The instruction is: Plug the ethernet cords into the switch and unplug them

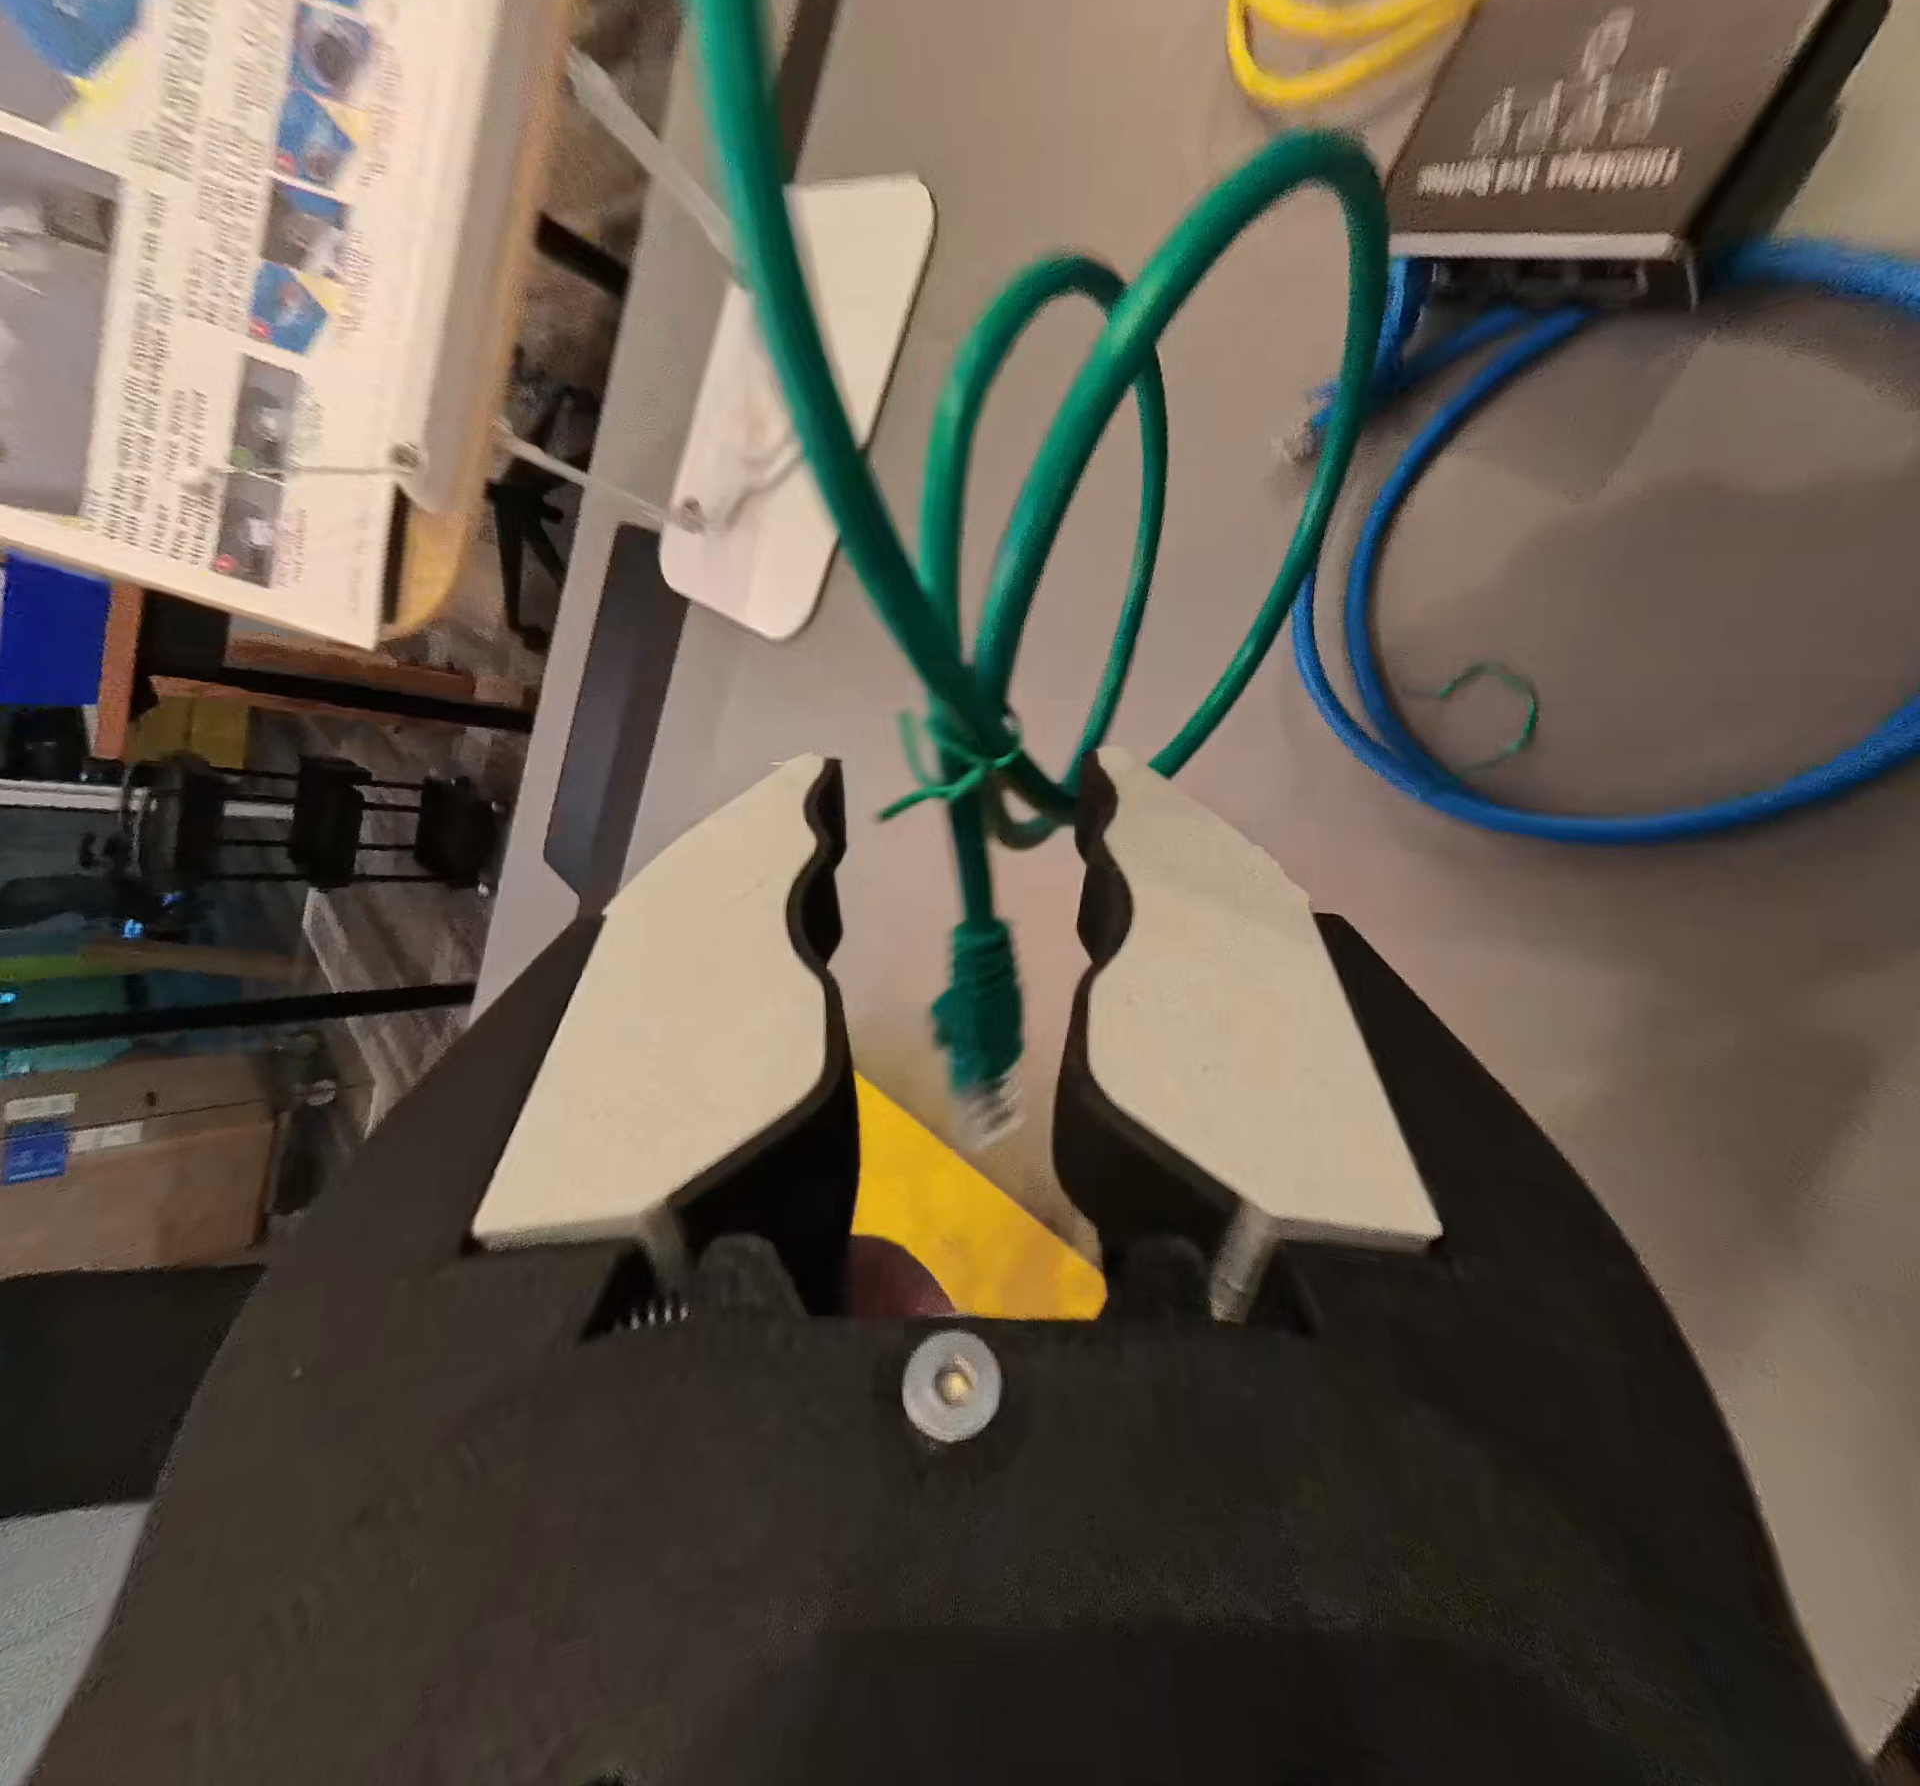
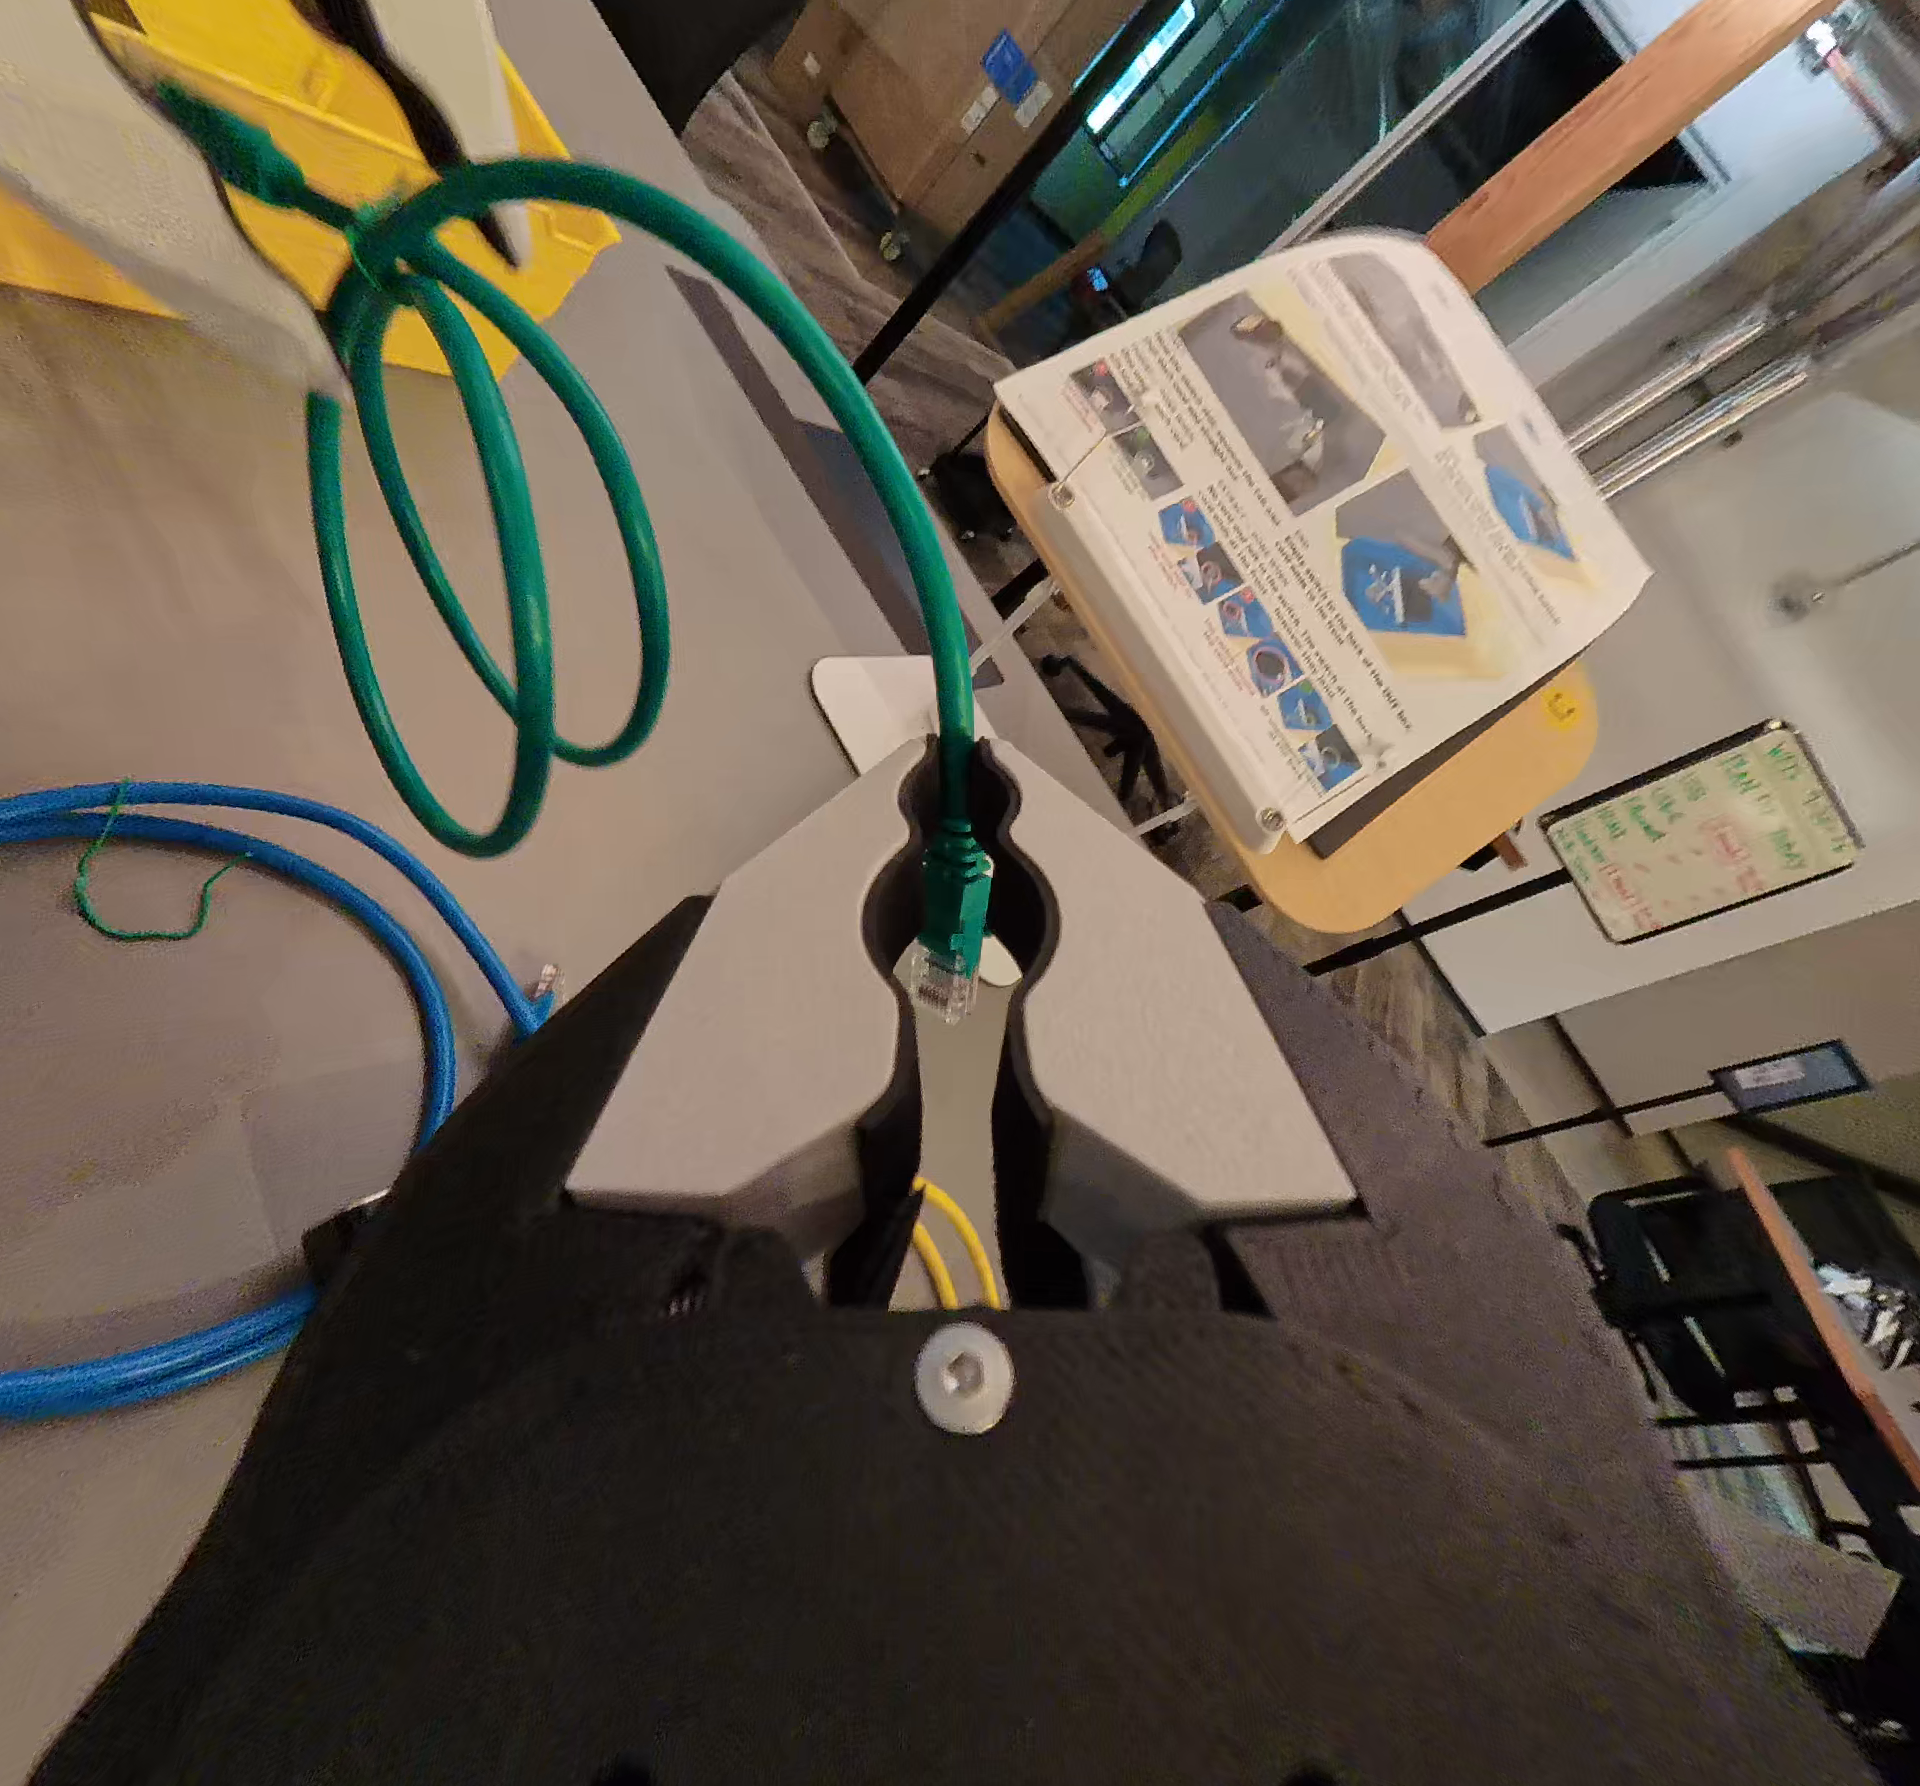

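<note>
Holding the green ethernet cord (image 2: 914,531) up off the grey table (image 1: 1558,905), I have my right gripper (image 2: 961,765) pressed together on the cable just behind one plug (image 2: 951,936), whose clear tip points back toward my camera. The cord arcs away to the far left, where its loops are bound by a thin green twist tie (image 1: 961,780).

My left gripper (image 1: 961,780) sits at that bundle with its jaws spread. The cord's other plug (image 1: 977,1019) dangles loose in the gap between them, touching neither finger as far as I can tell; motion blur makes this uncertain.

The black switch (image 1: 1621,115) lies flat on the table at the far right of the left wrist view, its port row facing near. A blue cord (image 1: 1382,531) seems already seated in it, and a yellow cord (image 1: 1340,32) lies just behind it. A paper stand (image 2: 1320,531) rises at the table's edge.

To do this step well, I judge I should close the left jaws on the dangling plug's boot, not the tie, leaving the clear tip free. Then I should turn the plug so its tip faces an empty port, line it up squarely with the opening, and push straight in. The tied loops keep the cord short, so I should carry the slack along with my right gripper.
</note>
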`<state>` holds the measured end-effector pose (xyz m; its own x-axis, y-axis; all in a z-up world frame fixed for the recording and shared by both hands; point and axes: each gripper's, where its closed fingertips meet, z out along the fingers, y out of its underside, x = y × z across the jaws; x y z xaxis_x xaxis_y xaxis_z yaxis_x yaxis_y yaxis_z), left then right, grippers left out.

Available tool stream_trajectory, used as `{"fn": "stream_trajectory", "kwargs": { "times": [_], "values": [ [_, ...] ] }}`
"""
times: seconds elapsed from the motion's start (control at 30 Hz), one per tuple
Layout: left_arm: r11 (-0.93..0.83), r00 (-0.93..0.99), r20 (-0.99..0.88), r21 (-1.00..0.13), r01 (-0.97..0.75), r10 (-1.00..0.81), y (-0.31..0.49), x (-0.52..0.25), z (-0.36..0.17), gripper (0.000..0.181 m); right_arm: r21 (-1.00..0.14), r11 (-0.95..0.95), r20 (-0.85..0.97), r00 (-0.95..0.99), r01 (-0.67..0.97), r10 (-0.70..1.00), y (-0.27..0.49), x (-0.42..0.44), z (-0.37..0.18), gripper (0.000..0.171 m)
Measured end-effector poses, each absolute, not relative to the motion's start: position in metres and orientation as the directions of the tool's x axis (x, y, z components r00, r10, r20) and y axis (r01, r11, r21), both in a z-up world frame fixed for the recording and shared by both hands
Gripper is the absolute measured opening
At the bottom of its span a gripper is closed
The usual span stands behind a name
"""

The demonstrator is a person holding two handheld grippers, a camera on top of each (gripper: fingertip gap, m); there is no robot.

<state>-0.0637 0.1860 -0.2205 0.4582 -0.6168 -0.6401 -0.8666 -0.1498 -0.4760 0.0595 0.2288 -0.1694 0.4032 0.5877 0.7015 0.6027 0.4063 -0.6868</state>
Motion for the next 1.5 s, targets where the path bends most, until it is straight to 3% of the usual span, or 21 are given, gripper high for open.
{"fn": "stream_trajectory", "kwargs": {
  "times": [0.2, 0.37, 0.5, 0.63, 0.73, 0.8, 1.0, 1.1, 1.2, 1.33, 1.5],
  "values": [
    [-0.096, 0.554, -0.572, -0.639, -0.764, -0.604, 0.178, -0.055, -0.177, 0.047, -0.665, 0.407, 0.717, 0.380, 0.626, 0.584, 0.234, 0.060, -0.182, 0.002],
    [-0.017, 0.563, -0.477, -0.753, -0.658, -0.675, 0.164, -0.017, -0.162, 0.045, -0.536, 0.538, 0.830, 0.290, 0.650, 0.476, 0.219, 0.045, -0.182, 0.002],
    [0.030, 0.521, -0.514, -0.731, -0.682, -0.681, 0.161, 0.004, -0.168, 0.038, -0.392, 0.664, 0.913, 0.180, 0.637, 0.366, 0.196, 0.027, -0.183, 0.001],
    [0.041, 0.448, -0.601, -0.626, -0.779, -0.662, 0.162, 0.007, -0.186, 0.025, -0.357, 0.714, 0.931, 0.168, 0.602, 0.324, 0.180, 0.016, -0.178, 0.001],
    [0.045, 0.457, -0.616, -0.625, -0.779, -0.642, 0.164, 0.009, -0.189, 0.005, -0.328, 0.731, 0.943, 0.158, 0.598, 0.293, 0.174, 0.012, -0.177, 0.001],
    [0.066, 0.432, -0.652, -0.594, -0.802, -0.624, 0.165, 0.007, -0.189, 0.005, -0.330, 0.737, 0.942, 0.161, 0.589, 0.293, 0.174, 0.011, -0.178, 0.001],
    [0.062, 0.362, -0.763, -0.463, -0.884, -0.535, 0.175, -0.004, -0.196, 0.004, -0.440, 0.717, 0.891, 0.163, 0.541, 0.424, 0.171, 0.016, -0.177, 0.023],
    [0.066, 0.366, -0.787, -0.455, -0.888, -0.497, 0.181, -0.013, -0.195, 0.004, -0.535, 0.681, 0.838, 0.211, 0.500, 0.503, 0.176, 0.027, -0.167, 0.021],
    [0.104, 0.338, -0.830, -0.422, -0.900, -0.443, 0.184, -0.018, -0.189, 0.004, -0.732, 0.546, 0.667, 0.264, 0.407, 0.697, 0.185, 0.038, -0.163, 0.021],
    [0.216, 0.298, -0.870, -0.402, -0.890, -0.393, 0.179, -0.009, -0.181, 0.004, -0.932, 0.275, 0.321, 0.188, 0.234, 0.928, 0.179, 0.041, -0.168, 0.021],
    [0.286, 0.284, -0.909, -0.371, -0.883, -0.304, 0.177, -0.004, -0.170, 0.004, -0.995, -0.055, -0.053, 0.035, 0.086, 0.998, 0.170, 0.044, -0.164, 0.019]
  ]
}}
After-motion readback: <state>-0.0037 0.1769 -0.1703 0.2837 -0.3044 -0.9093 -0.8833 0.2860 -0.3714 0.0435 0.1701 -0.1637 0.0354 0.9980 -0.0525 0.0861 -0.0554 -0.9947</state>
